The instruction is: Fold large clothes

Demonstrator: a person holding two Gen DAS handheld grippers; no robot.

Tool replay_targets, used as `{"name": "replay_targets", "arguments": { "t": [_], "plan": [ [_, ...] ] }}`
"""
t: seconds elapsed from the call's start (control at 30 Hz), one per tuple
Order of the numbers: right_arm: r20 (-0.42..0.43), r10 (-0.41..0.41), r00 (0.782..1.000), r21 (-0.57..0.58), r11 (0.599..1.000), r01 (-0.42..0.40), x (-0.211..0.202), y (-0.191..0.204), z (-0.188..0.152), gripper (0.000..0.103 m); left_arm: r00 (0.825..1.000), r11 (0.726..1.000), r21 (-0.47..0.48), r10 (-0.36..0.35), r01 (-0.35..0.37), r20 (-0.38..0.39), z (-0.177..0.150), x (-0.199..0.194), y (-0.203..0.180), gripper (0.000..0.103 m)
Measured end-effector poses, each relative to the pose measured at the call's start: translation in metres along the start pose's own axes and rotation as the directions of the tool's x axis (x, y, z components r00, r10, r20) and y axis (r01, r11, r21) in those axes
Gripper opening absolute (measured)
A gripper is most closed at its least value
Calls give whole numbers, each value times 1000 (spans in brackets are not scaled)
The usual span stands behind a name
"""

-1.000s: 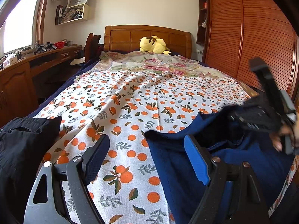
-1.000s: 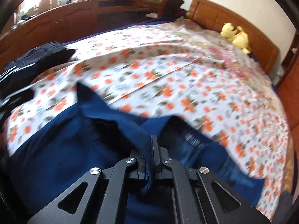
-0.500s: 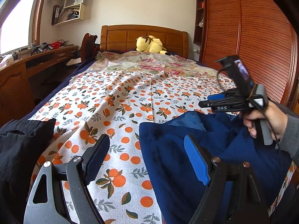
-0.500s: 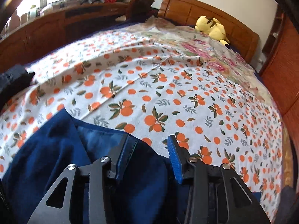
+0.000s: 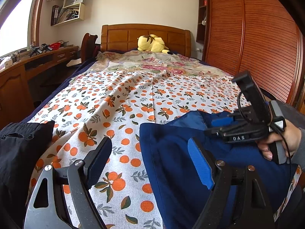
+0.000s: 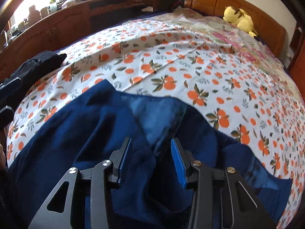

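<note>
Navy garment (image 6: 95, 133) rumpled, near edge cut off, perhaps loose between both grippers' parted, empty fingers (image 6: 178, 158)

Daylight pours in from the blown-out bright window (image 5: 13, 30) at upper left in both views, leaving the room evenly lit with soft shadows. Fisheye bending curves the slatted brown wooden wardrobe (image 5: 266, 43) and darkens the corners. The rumpled navy blue garment (image 6: 99, 129) looks slightly smeared, perhaps motion blur.

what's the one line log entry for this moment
stage: blue garment lying rumpled on orange-print sheet | left claw: open, empty | right claw: open over garment, no grip | black clothes: aside
</note>
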State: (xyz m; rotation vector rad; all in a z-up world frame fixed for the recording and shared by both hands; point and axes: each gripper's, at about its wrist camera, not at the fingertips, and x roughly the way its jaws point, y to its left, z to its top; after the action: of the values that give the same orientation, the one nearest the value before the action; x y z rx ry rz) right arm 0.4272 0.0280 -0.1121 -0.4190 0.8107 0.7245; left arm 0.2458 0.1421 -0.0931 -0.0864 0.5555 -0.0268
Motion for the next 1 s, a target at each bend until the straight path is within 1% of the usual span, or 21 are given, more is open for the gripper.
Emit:
{"name": "replay_targets", "arguments": {
  "t": [0.13, 0.23, 0.27, 0.3, 0.33, 0.37, 0.4, 0.57, 0.63, 0.73, 0.8, 0.9, 0.97, 1.0],
  "plan": [
    [-35, 12, 999, -5, 1000, -13, 2, 2, -10, 43, 1000, 1000, -5, -1, 1, 3, 0, -1, 2, 82],
    [-59, 54, 997, -10, 998, -55, -1, 5, -14, 43, 1000, 1000, -9, -1, 1, 3, 0, -2, 4, 82],
    [-61, 54, 997, -22, 998, -56, -1, 6, -14, 40, 1000, 1000, -9, 0, 1, 3, 0, -2, 4, 82],
    [-66, 56, 996, -40, 997, -58, -2, 8, -14, 20, 1000, 1000, -9, -1, 1, 3, 0, -2, 4, 82],
    [-73, 54, 996, -63, 996, -59, 0, 11, -14, 10, 1000, 1000, -9, -2, 2, 4, 0, -3, 4, 82],
    [-65, 33, 997, -85, 996, -38, -2, 12, -13, 4, 1000, 1000, -9, -2, 2, 4, 0, -3, 4, 82],
    [-47, 16, 999, -100, 995, -20, -6, 12, -11, 2, 1000, 1000, -8, -1, 1, 5, 0, -3, 4, 82],
    [67, -49, 997, -67, 996, 53, -14, 0, 18, 1, 1000, 1000, -9, 0, 0, 16, 2, -8, 5, 82],
    [92, -41, 995, -67, 997, 47, -11, -3, 30, 1, 1000, 1000, -14, -1, 1, 20, 3, -9, 7, 82],
    [100, -61, 993, -93, 993, 71, 1, 2, 39, 1, 1000, 1000, -10, -2, 2, 15, 4, -6, 5, 82],
    [90, -72, 993, -82, 993, 79, 11, 1, 40, 1, 1000, 1000, -7, -4, 4, 12, 3, -5, 3, 82],
    [69, -93, 993, -31, 995, 96, 20, -9, 41, 1, 1000, 1000, -5, -11, 11, 12, 4, -4, 1, 82],
    [83, -101, 991, 11, 995, 100, 17, -16, 39, 1, 1000, 1000, -4, -16, 16, 15, 6, -4, -2, 82],
    [91, -110, 990, 25, 994, 108, 11, -20, 38, 3, 1000, 1000, -3, -19, 19, 17, 7, -4, -4, 82]
  ]
}}
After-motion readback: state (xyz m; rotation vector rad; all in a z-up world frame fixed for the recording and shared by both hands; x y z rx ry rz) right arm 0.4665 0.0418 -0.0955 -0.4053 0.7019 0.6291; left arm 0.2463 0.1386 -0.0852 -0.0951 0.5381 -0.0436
